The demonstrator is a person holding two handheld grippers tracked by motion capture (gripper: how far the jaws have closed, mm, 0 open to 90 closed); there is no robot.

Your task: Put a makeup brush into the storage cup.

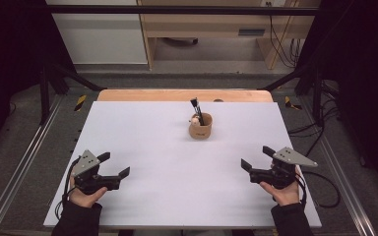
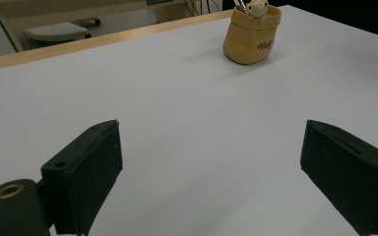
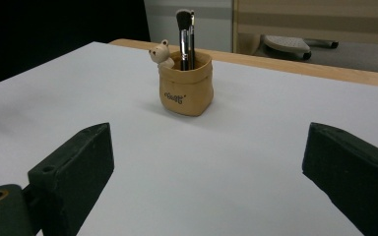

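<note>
left gripper [image 1: 114, 165]: I am holding my jaws spread, empty, well short of the tan pot [image 1: 200, 128] | right gripper [image 1: 254, 158]: spread, empty, facing its brushes [image 3: 184, 30]

Brushes [image 3: 184, 34] in pouch [image 1: 200, 129], mid-table [image 1: 142, 147], far side.

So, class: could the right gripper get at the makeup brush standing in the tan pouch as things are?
Probably yes. The right gripper is open and faces the tan pouch across bare white table; the makeup brush sticks up above the rim, beside a small bear figure.
</note>
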